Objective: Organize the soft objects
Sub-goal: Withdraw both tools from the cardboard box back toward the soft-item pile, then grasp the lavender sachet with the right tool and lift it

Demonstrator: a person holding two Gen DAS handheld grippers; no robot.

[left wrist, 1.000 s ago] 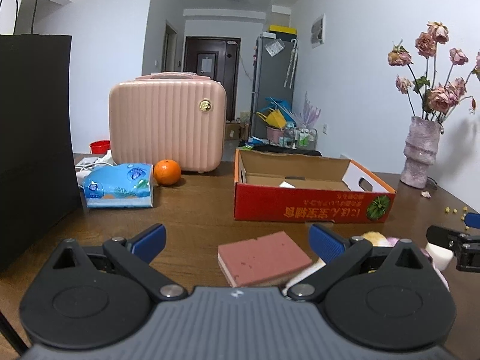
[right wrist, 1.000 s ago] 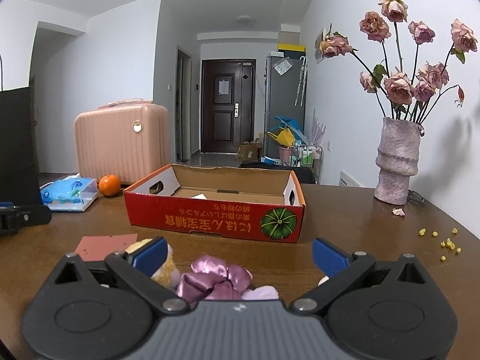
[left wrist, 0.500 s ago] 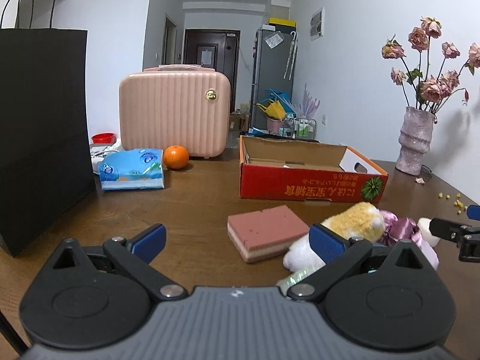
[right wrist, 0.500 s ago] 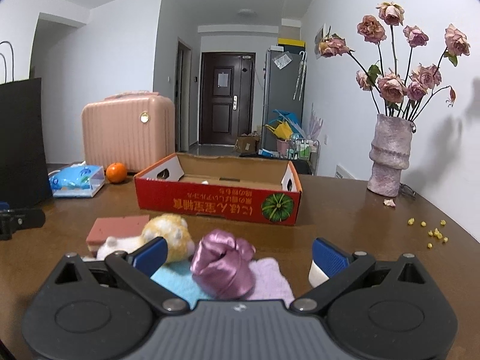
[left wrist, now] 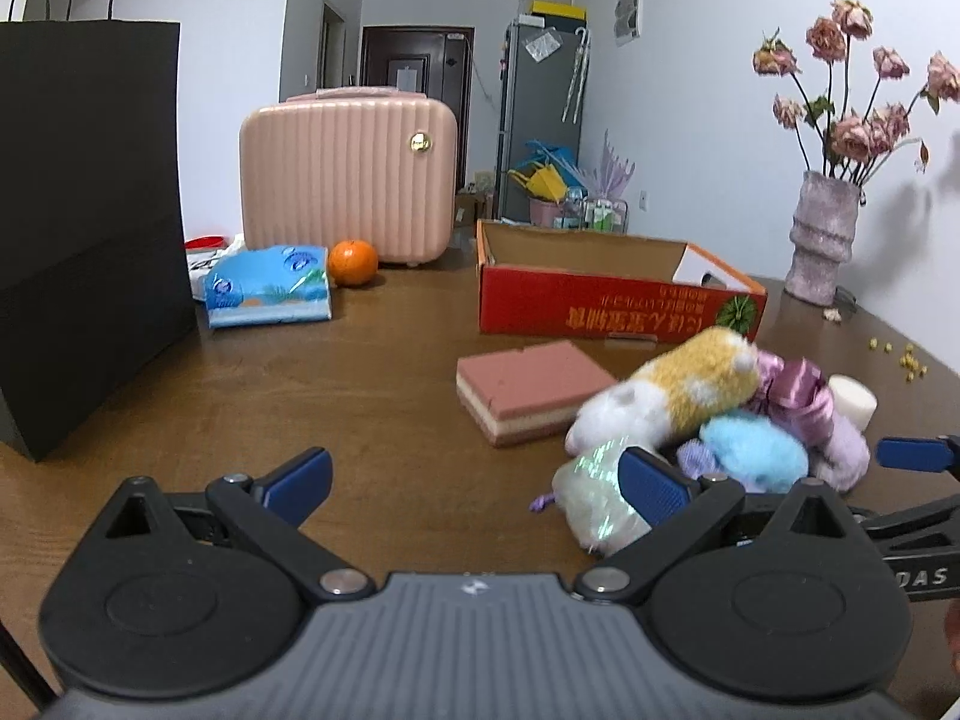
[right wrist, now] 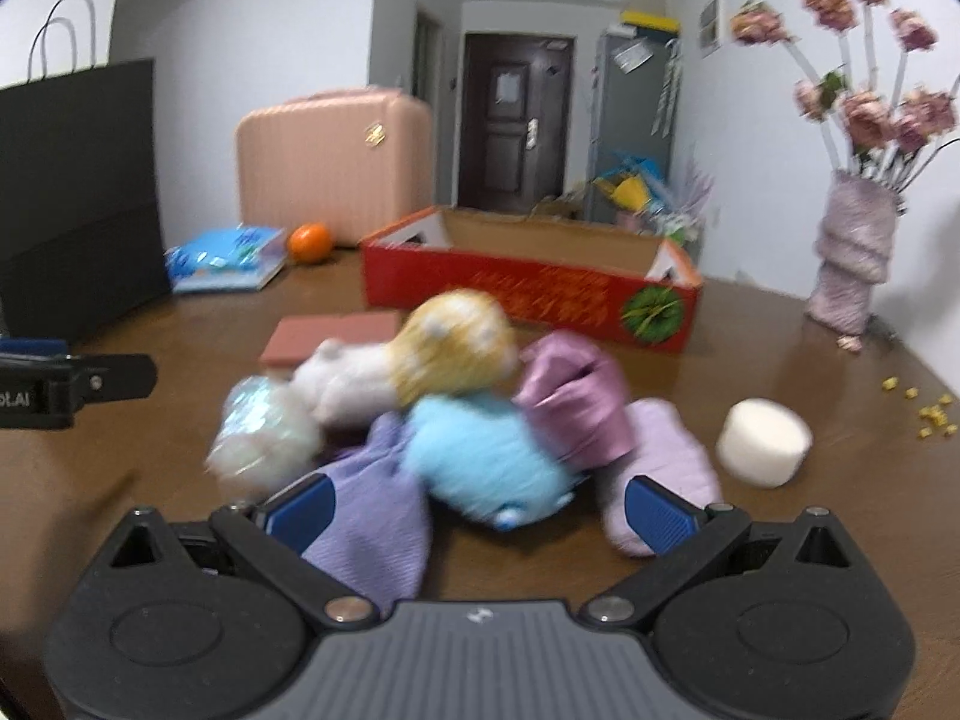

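Both grippers, left [left wrist: 474,483] and right [right wrist: 477,501], gape empty over one heap of soft toys [right wrist: 456,414]; one pink layered sponge [left wrist: 528,387] and one white foam cylinder [right wrist: 763,441] flank it mid-tabletop.

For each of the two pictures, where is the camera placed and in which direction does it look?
Left wrist view: sits on the left gripper, looks forward over the table toward the red box and pink suitcase; its open jaws show, with the right gripper's fingertips at the frame's right edge.
Right wrist view: sits on the right gripper, looks over the pile of soft toys toward the box; open jaws show, the left gripper's tip at far left.
Both share the box, suitcase, orange and vase.
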